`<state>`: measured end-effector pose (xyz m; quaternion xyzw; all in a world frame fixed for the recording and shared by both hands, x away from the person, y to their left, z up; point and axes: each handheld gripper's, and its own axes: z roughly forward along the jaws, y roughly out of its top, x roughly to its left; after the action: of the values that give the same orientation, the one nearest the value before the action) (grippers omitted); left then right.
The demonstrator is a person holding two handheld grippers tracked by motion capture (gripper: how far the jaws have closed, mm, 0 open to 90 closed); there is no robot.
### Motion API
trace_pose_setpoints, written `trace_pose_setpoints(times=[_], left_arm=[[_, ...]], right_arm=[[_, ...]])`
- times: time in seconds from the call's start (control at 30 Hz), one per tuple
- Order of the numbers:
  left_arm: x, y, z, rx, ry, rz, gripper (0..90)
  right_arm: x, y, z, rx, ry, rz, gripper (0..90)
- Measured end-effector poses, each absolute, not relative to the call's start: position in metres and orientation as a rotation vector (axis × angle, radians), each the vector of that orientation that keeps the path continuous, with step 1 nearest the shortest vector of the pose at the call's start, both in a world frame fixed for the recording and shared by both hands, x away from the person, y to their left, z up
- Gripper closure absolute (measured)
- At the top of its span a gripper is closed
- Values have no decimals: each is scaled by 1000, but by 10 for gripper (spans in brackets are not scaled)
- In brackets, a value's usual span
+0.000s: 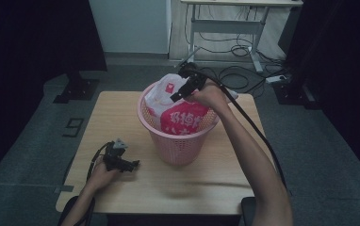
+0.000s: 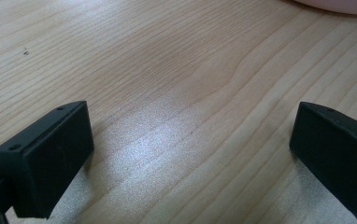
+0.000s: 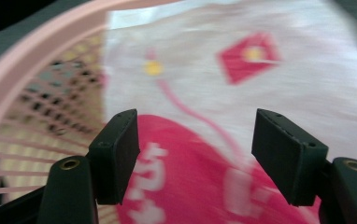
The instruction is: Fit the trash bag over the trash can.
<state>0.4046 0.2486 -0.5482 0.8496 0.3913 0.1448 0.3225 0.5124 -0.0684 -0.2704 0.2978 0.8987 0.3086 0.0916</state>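
Right gripper (image 1: 174,97) over the pink basket (image 1: 155,128), jaws apart, nothing between them, aimed down at the red-and-white bag (image 1: 184,117) inside; bag sits just past the tips, toward 7 o'clock from the hand. Left gripper (image 1: 135,163) rests at 8 o'clock from the basket, jaws wide, empty, on bare wood. Wooden table (image 1: 206,181), basket roughly centre. Room dim: grey floor, black curtains both sides, white desk frame (image 1: 225,26) with cables at 12 o'clock.
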Motion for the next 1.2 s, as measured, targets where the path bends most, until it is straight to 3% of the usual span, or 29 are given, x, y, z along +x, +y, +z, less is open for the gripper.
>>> trace_pose_setpoints(times=[0.27, 0.4, 0.6, 0.8, 0.83, 1.2], left_arm=[[405, 249, -548, 2230, 1027, 380, 0], [405, 249, -548, 2231, 1027, 380, 0], [405, 249, -548, 2230, 1027, 380, 0], [405, 249, -548, 2231, 1027, 380, 0], [405, 249, -548, 2230, 1027, 380, 0], [405, 249, -548, 2231, 1027, 379, 0]], right_arm=[[538, -100, -269, 943, 2466, 699, 309], [552, -116, -287, 991, 2440, 630, 381], [553, -122, -300, 1003, 2468, 608, 649], [542, -120, -283, 974, 2392, 626, 776], [540, -121, -279, 966, 2383, 638, 889], [499, -107, -225, 915, 2403, 749, 885]])
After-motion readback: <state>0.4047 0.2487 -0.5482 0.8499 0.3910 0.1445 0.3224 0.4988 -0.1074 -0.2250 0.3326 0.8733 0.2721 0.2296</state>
